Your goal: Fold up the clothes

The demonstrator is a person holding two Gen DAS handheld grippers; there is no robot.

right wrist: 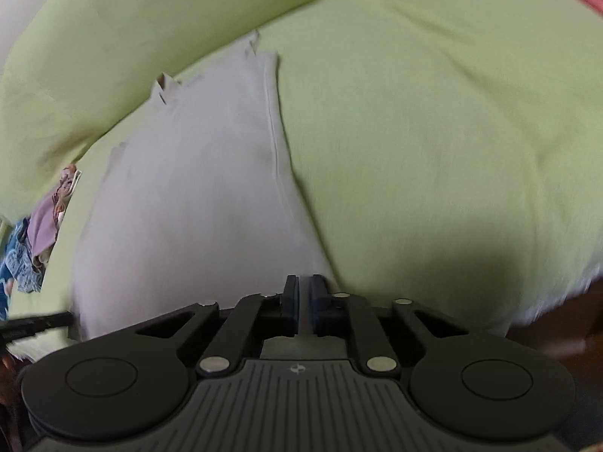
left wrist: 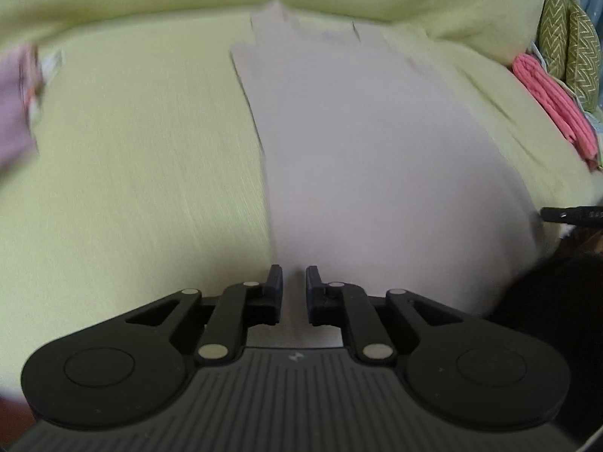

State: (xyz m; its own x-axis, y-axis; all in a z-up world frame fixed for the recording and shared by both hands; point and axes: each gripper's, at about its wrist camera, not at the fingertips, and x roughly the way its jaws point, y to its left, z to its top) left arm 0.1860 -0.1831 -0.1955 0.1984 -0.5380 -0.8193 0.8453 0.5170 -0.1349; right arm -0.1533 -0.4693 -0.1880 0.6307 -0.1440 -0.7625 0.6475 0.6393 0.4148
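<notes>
A pale grey garment (left wrist: 354,143) lies flat and lengthwise on a light green bedsheet (left wrist: 132,150), its straps at the far end. My left gripper (left wrist: 294,275) is over the garment's near edge, its jaws slightly apart with cloth showing between them. In the right wrist view the same garment (right wrist: 196,196) lies to the left. My right gripper (right wrist: 304,282) is at the garment's near right corner with its jaws pressed almost together; whether cloth is pinched between them cannot be told.
Folded pink cloth (left wrist: 554,101) and green patterned cushions (left wrist: 573,49) sit at the right. A lilac and patterned pile (left wrist: 19,105) lies at the left, also in the right wrist view (right wrist: 45,222). Green pillows (right wrist: 113,56) bound the far side.
</notes>
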